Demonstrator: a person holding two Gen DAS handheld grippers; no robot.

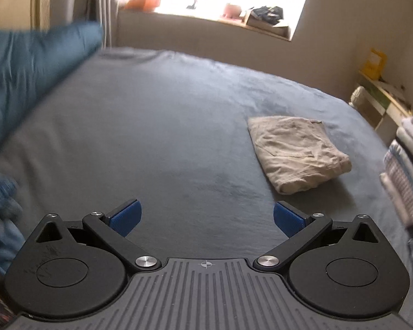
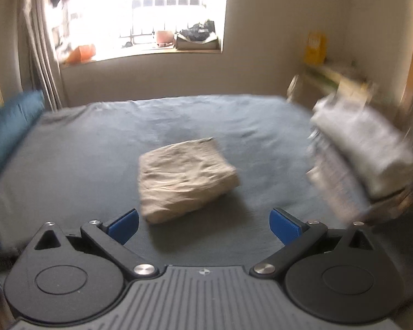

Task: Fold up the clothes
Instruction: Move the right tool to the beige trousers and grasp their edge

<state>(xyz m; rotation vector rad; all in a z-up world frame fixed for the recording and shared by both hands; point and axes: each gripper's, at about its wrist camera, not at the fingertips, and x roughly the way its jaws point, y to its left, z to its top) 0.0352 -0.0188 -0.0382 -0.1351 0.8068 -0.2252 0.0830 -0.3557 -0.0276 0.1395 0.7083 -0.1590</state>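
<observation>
Open room: bed [image 1: 157,126] under a grey-blue sheet, bare from centre out to 9 o'clock in the left wrist view.
Edges: blue pillow [image 1: 27,77] along the 9–10 o'clock side; blurred stack of folded laundry [image 2: 363,159] at 3 o'clock.
Task item: folded beige garment [image 2: 184,176] lies flat on the sheet, 12 o'clock of the right gripper [image 2: 203,227], 2 o'clock of the left gripper [image 1: 206,218].
Grippers: both spread wide, holding nothing, above the sheet.
Room: bright window [image 2: 140,13] at 12 o'clock, cluttered sill, curtain [image 2: 41,55] at 10 o'clock.
View difference: crumpled blue cloth [image 1: 0,209] at 8 o'clock shows clearly in the left wrist view only.
</observation>
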